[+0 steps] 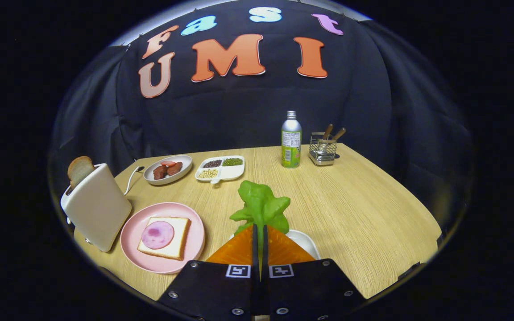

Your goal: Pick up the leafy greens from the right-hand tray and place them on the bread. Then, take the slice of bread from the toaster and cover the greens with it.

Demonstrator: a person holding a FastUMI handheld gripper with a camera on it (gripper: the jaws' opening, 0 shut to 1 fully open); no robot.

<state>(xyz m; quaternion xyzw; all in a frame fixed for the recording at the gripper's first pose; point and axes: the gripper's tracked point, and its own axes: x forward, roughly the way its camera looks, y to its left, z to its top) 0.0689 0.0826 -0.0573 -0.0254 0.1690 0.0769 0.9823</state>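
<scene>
the leafy greens (262, 206) are being held between the two orange fingers (239, 250) of the gripper (260, 232), which are being pressed almost fully together on the stem, with only a thin slit left between them. the leaves are being carried upright just ahead of the fingertips, above a white tray (305, 241) whose rim is being partly hidden behind the right finger.

to the left of the fingers, a slice of bread (177, 240) topped with a round of ham (157, 235) is lying on a pink plate (127, 238). just beside that plate, a cream toaster (96, 207) is standing, with a second bread slice (79, 169) sticking out of its slot.

beyond these, a grey plate of sausage pieces (167, 169) and a white divided dish of beans (220, 168) are sitting side by side on the wooden table (364, 209). farther back, a green-and-silver bottle (291, 140) is standing near a wire caddy (323, 148) with brown handles poking out.

the bottle's label is being shown too small for its print to be made out. square black-and-white markers (238, 270) are being displayed on the gripper's black body. the contents of the white tray are being blocked by the fingers, and the caddy's utensils are being seen only as handles.
</scene>
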